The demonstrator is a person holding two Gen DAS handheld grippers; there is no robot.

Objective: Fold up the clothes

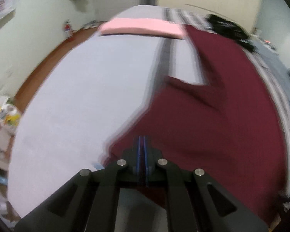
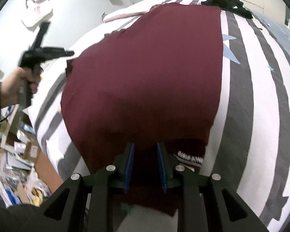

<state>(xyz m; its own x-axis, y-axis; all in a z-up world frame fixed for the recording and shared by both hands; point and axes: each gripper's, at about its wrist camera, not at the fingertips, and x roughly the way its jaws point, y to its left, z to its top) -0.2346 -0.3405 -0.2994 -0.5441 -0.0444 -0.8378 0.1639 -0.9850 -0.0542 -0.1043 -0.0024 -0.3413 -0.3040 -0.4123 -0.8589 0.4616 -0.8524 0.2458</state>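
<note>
Maroon garment [image 2: 145, 77] spread flat on the bed [image 2: 261, 116], over a striped cover of grey and white with pale blue stars. Right of the garment, a wide bare run of stripes; left of it, a narrow strip of cover, then the bed's edge and a cluttered floor. Beyond the garment's far edge, a folded pink piece [image 1: 143, 28] and a black heap [image 2: 226, 2].

Left tongs [image 1: 142, 141] pinched fully together on the garment's left edge, cloth lifted there. Right tongs [image 2: 146, 150] parted a little, blue pads either side of a bunched fold at the garment's near hem; contact of pads with cloth not clear. In the right wrist view, a hand [image 2: 15, 89] gripping the left tool, left of the garment.

Just right of the right tongs, a woven neck label [image 2: 189, 157] with lettering, too small to read. Left wrist view heavily blurred; garment's near end cut off behind both tools.
</note>
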